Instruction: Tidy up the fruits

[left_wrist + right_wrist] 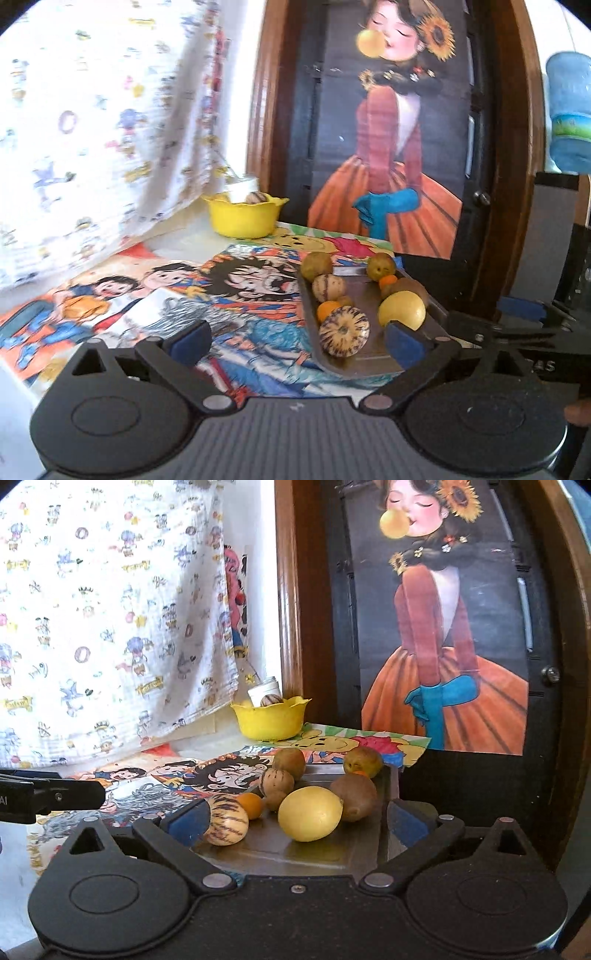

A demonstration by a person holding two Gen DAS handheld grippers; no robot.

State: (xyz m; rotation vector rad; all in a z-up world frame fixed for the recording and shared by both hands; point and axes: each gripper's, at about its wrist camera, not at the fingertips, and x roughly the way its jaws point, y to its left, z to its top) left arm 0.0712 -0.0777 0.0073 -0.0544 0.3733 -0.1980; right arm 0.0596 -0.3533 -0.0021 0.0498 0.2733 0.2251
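Fingers [192,821] spread; wall sticker [236,602] unhidden.

A metal tray [295,853] lies flat on the right of the table, holding loose fruit: a smooth yellow lemon-like fruit [309,813] near the front, a purple-striped cream melon [225,823] at the near left, and a small orange fruit [251,805] just behind it. Farther back sit a brown kiwi [354,795], a smaller striped fruit [277,781] and two greenish-brown round fruits [290,762] [362,761] at the far edge. A yellow scalloped bowl [269,720] stands upright at the far left, with one striped fruit [271,700] inside.
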